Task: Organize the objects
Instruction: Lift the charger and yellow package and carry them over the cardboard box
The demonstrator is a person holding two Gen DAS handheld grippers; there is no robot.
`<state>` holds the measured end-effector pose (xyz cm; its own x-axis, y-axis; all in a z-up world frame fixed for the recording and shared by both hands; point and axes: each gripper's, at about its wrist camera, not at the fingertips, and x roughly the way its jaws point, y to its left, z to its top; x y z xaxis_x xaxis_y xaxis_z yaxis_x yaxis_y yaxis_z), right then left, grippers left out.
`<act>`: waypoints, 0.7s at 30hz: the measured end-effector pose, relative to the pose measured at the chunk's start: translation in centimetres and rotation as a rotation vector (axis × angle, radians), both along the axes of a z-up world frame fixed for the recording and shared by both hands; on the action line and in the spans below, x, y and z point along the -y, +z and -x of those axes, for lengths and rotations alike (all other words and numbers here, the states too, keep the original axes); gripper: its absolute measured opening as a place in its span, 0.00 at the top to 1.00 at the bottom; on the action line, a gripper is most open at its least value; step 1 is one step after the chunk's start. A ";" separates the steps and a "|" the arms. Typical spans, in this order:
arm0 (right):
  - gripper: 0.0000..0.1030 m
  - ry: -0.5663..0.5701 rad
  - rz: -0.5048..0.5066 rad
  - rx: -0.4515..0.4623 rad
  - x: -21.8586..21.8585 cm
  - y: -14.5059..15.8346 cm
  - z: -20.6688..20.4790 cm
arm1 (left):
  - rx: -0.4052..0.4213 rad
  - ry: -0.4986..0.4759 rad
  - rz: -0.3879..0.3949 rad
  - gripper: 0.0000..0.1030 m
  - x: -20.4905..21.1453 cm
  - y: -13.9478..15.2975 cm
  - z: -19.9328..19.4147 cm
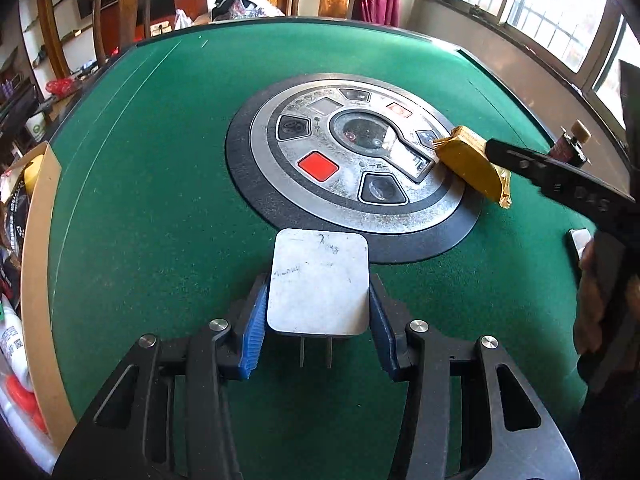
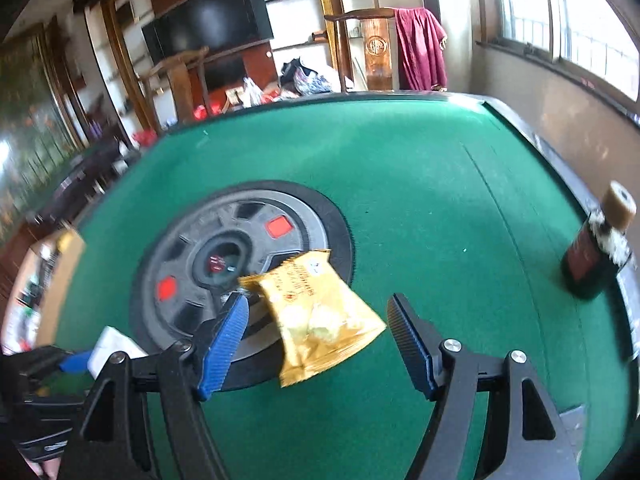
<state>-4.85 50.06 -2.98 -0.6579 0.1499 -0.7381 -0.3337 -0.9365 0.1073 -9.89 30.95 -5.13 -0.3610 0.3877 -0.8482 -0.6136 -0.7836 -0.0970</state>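
Note:
My left gripper is shut on a white plug-in charger, held above the green table with its two prongs pointing back. The charger also shows in the right wrist view. A yellow snack packet lies on the felt at the edge of the round centre panel. My right gripper is open, its fingers either side of the packet and not touching it. In the left wrist view the packet sits under the right gripper's finger.
A small dark bottle with a tan cap stands near the table's right edge, also in the left wrist view. A cardboard box holding several items sits at the table's left edge. A chair stands beyond the far side.

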 end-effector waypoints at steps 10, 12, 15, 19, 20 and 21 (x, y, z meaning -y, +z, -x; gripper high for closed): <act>0.54 0.035 -0.061 0.070 1.0 -2.1 1.4 | -0.032 -0.007 -0.022 0.56 0.0 -0.2 0.2; 0.55 0.020 -0.048 0.066 1.0 -2.0 1.1 | -0.037 -0.004 -0.027 0.56 0.1 -0.2 0.1; 0.55 -0.005 -0.008 0.039 1.1 -1.4 0.2 | -0.057 0.007 -0.028 0.57 0.2 -0.1 0.0; 0.55 0.000 0.037 -0.027 2.1 0.0 -1.1 | -0.097 0.034 -0.030 0.57 0.7 0.4 -0.1; 0.55 0.003 0.040 -0.041 2.4 0.3 -1.3 | -0.109 0.042 -0.034 0.57 0.8 0.5 -0.1; 0.55 0.009 0.044 -0.056 2.8 0.7 -1.5 | -0.119 0.050 -0.038 0.57 0.9 0.7 -0.1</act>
